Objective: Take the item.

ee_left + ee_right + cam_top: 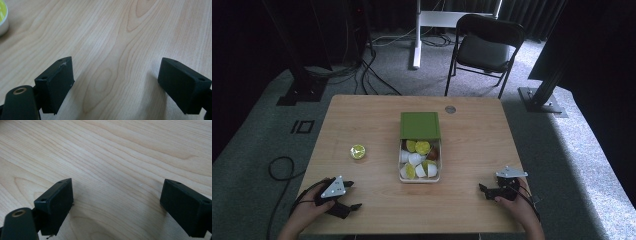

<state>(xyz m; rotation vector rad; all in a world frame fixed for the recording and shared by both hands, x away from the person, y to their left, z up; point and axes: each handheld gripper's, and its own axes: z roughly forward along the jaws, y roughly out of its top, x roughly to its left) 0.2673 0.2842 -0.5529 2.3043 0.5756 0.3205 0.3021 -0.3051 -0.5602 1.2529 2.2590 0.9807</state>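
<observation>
On the tabletop (362,115), mid-way: box (420,159) with its green lid (420,124) slid back, filled with white and yellow-green pieces; one lime half (358,151) left out, left of the box, well apart from it; left gripper (351,209) near it, jaws wide, empty; right gripper (486,191) likewise wide, empty, resting at the near right; seemingly remaining: lime in, lid shut.
</observation>
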